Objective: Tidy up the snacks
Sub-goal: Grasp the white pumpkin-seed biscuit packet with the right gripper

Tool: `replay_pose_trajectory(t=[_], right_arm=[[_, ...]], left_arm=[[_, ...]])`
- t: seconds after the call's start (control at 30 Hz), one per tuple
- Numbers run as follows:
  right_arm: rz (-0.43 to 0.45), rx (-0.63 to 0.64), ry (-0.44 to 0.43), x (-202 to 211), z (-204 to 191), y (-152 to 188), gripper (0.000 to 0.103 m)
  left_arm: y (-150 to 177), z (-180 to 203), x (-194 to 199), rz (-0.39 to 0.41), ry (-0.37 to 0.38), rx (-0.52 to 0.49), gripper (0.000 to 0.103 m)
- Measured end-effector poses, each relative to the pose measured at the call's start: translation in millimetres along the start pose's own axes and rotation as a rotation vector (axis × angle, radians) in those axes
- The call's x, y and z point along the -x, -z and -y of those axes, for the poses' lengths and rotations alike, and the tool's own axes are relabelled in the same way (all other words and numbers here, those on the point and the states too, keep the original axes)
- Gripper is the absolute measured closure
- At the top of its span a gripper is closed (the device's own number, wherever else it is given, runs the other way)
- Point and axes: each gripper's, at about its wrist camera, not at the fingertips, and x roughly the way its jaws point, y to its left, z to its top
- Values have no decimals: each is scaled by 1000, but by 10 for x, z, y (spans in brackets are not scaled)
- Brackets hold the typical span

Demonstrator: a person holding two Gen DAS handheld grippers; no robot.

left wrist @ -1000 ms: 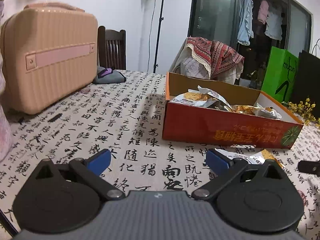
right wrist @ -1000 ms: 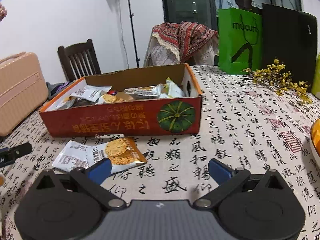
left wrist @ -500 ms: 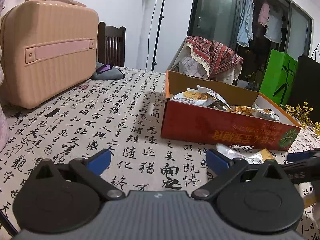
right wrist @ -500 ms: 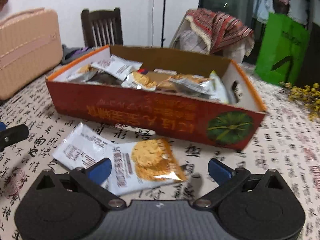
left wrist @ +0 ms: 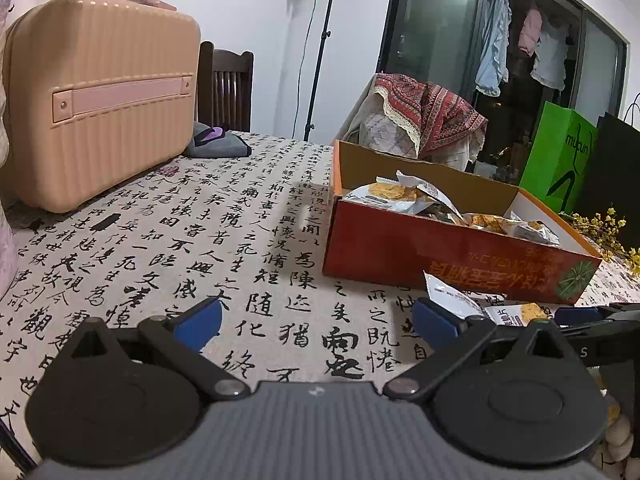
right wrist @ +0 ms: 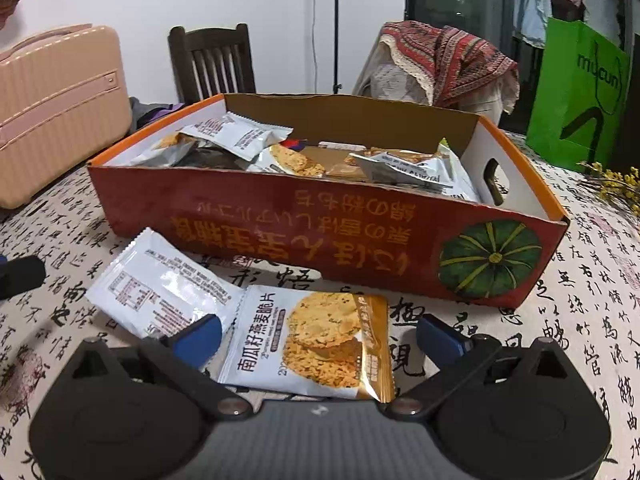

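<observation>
A beige suitcase [left wrist: 100,100], a wooden chair [right wrist: 212,62] and a green bag [right wrist: 576,92] ring the table.

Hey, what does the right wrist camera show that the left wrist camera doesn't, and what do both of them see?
Only the right wrist view shows the face-up cookie packet whole, lying between the open right gripper fingers, and the box's handle cutout.

Only the left wrist view shows the grey pouch by the pink case, and the open left gripper over bare tablecloth.

Both show the red snack box holding packets, the white packet outside it, the green bag and the wooden chair.
</observation>
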Motion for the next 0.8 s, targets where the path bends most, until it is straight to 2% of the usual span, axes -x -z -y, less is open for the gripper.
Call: replay_pose_trajectory(t=[0.07, 0.13, 0.17, 0.37, 0.57, 0.8], right_arm=[[2, 2, -9, -4, 0, 2, 3], [8, 11, -23, 27, -15, 6, 15], [13, 20, -34, 56, -29, 8, 27], [15, 31, -57, 187, -5, 56, 41], [41, -16, -36, 321, 153, 139, 43], [121, -86, -6, 560, 388, 210, 43]], left_arm=[[-2, -5, 4, 1, 1, 4, 0], [-3, -18, 3, -1, 1, 9, 0], [-3, -21, 3, -3, 1, 11, 0], [-1, -26, 2, -6, 3, 15, 0], [-2, -26, -3, -9, 0, 13, 0], [1, -5, -35, -20, -13, 6, 0]])
